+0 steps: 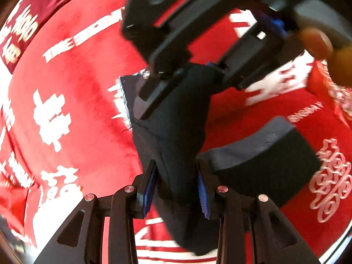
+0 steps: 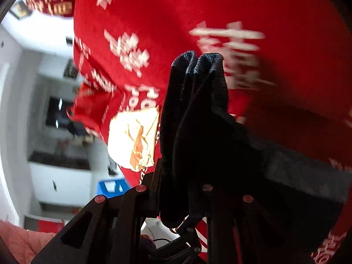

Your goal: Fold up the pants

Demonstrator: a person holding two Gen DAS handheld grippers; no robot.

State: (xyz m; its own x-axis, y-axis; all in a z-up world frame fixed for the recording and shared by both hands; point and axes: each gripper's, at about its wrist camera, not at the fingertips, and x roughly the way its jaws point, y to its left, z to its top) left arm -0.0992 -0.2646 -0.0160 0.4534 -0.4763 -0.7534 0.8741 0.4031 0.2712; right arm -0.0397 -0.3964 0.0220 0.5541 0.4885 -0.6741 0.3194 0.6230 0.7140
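The dark navy pants (image 1: 176, 118) hang bunched above a red cloth with white lettering (image 1: 72, 101). My left gripper (image 1: 177, 184) is shut on a thick fold of the pants between its blue pads (image 1: 150, 184). My right gripper (image 1: 187, 74) shows in the left wrist view just above and beyond, shut on the upper end of the same pants. In the right wrist view the pants (image 2: 198, 114) fill the right gripper (image 2: 176, 176) and stick up past its hidden fingertips. A folded part of the pants (image 1: 264, 154) lies on the red cloth at the right.
The red cloth (image 2: 176, 22) covers the whole work surface. A pale printed patch (image 2: 134, 138) sits on it. Beyond its left edge are a white room wall and shelves (image 2: 44, 132) and a blue object (image 2: 112, 188). A hand (image 1: 330, 50) holds the right gripper.
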